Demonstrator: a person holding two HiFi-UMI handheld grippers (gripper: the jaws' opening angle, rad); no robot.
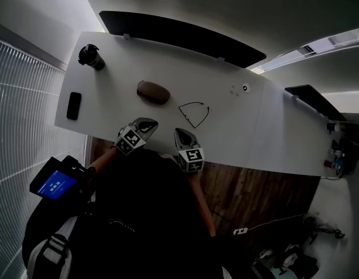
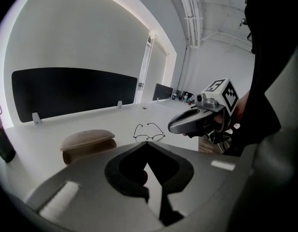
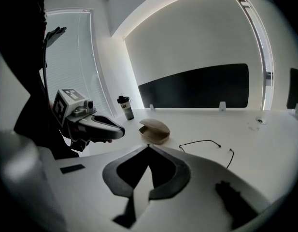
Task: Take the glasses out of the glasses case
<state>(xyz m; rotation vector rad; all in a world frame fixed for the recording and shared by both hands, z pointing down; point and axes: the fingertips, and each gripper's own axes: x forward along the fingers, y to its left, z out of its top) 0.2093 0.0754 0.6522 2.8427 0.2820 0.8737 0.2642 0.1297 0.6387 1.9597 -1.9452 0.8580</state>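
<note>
Now, glasses (image 2: 149, 135) unfolded, lenses facing left gripper (image 1: 147, 124)

Thin dark wire glasses (image 1: 194, 114); matt brown case (image 1: 153, 92); smooth white table (image 1: 249, 132); wood-plank floor (image 1: 255, 186)

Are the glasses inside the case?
No, the glasses lie on the white table, beside the brown case.

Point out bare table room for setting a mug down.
Widest free patch: right end of the table, beyond the glasses and the round fitting. A smaller one lies between bottle, phone and glasses case. Crowded: near edge, where left gripper and right gripper hover by case and glasses.
</note>
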